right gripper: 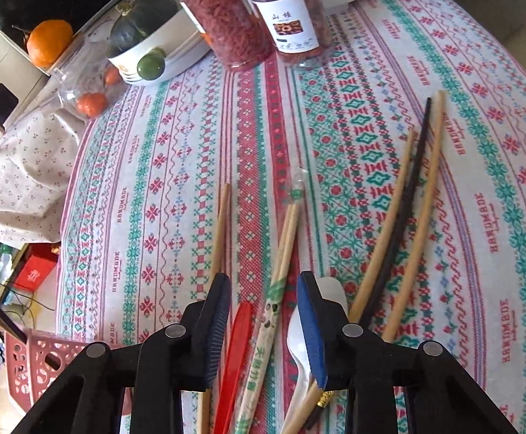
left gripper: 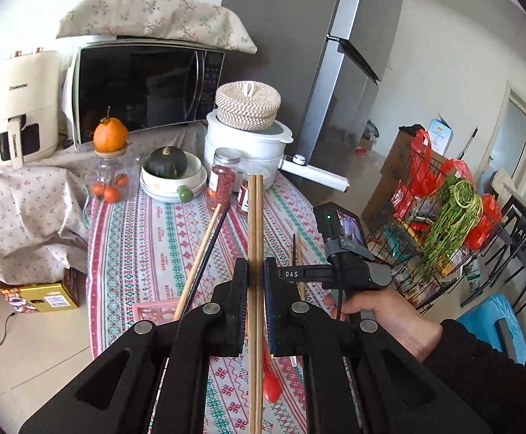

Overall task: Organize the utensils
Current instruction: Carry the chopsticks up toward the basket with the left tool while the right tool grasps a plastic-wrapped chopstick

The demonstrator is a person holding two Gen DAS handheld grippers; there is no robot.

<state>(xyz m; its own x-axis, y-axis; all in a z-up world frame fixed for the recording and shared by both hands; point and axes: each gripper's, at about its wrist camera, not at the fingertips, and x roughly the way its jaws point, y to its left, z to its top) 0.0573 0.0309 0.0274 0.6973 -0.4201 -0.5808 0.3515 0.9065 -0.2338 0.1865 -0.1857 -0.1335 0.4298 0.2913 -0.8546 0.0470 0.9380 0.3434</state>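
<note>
Left wrist view: the left gripper [left gripper: 255,282] is clamped on a pair of wooden chopsticks [left gripper: 255,217], gripped part-way along their length and raised above the patterned tablecloth [left gripper: 147,238]. The sticks lie side by side between the pads and run straight ahead. They look light, stiff and smooth, so a grip nearer the middle should limit swinging; two loose sticks may slide against each other. A pink basket [left gripper: 154,313] shows at the near table edge, with two more sticks [left gripper: 205,253] leaning across it. The right gripper [left gripper: 299,274] appears alongside, held by a hand [left gripper: 389,322]. Right wrist view: the right gripper [right gripper: 264,311] stands open and empty, low over a scatter of utensils: wrapped chopsticks [right gripper: 270,300], a red spoon handle [right gripper: 235,354], a white spoon [right gripper: 329,289] and three long loose sticks [right gripper: 404,217]. All appear thin and light; the plastic spoons are likely slippery and best taken across the handle. The basket corner [right gripper: 34,361] sits lower left.
</note>
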